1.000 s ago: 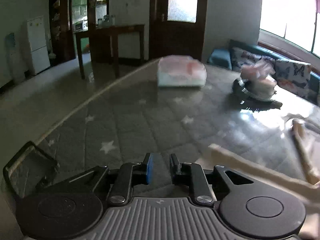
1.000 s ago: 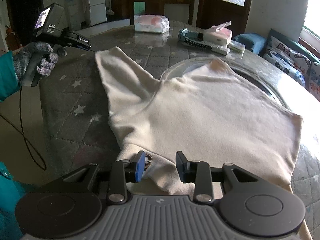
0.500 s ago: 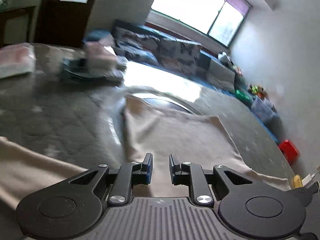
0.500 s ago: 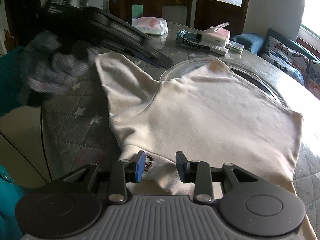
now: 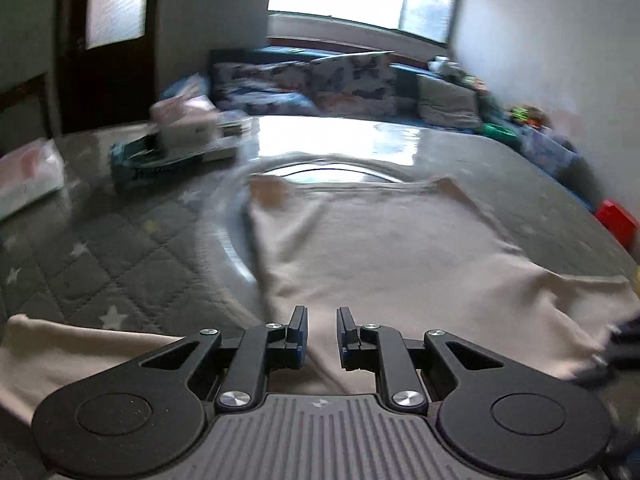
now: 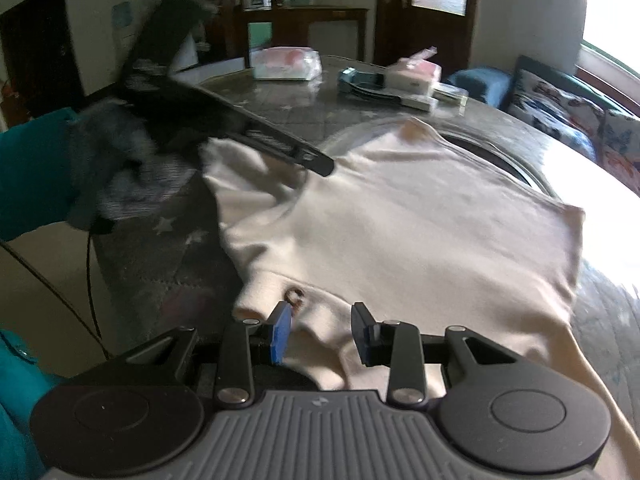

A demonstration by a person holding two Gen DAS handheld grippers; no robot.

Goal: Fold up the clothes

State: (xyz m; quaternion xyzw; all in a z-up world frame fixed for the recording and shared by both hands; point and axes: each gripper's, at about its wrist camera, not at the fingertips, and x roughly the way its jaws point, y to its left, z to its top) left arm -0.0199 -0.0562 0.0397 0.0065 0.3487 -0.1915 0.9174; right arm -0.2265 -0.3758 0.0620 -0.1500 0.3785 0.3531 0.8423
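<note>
cream shirt (image 6: 400, 216) lies flat under both unclenched tools: left tool (image 5: 322, 334), right tool (image 6: 322, 334).

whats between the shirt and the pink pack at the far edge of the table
In the right wrist view, only bare star-quilted table cover lies between the shirt and the pink pack.

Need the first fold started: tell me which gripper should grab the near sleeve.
Left, probably. The left gripper hangs open over the shirt right beside that sleeve; the right gripper, also open, sits at the collar.
</note>
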